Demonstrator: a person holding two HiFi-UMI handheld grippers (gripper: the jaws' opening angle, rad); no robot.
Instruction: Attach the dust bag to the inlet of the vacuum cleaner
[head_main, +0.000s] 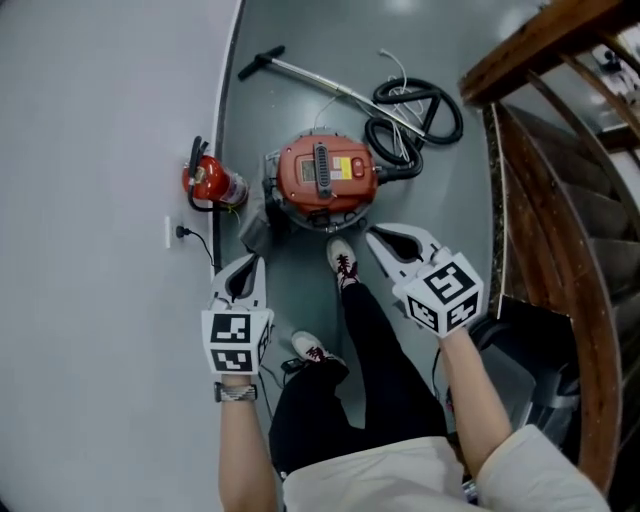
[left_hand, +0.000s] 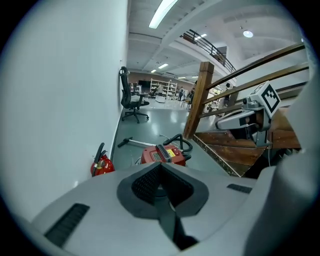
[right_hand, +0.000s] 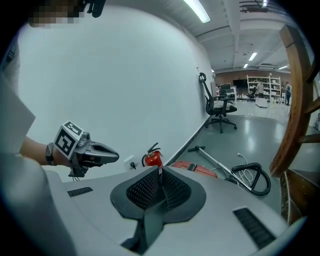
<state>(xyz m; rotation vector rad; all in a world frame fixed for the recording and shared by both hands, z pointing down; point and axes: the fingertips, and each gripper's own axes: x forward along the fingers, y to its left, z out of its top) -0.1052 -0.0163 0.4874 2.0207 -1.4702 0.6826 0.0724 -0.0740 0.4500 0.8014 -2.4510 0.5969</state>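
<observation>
With the left tool (head_main: 247, 265) and right tool (head_main: 378, 237) both closed on nothing, the grey dust bag (head_main: 254, 232), seemingly on the floor against the red vacuum cleaner's (head_main: 325, 175) near-left side, looks soft and light, best gripped by its stiffer mouth.

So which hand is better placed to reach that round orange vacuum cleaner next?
Probably the right. In the head view the right gripper ends nearer the round orange vacuum cleaner; the left gripper sits farther off, by the wall. Both are shut and empty.
</observation>
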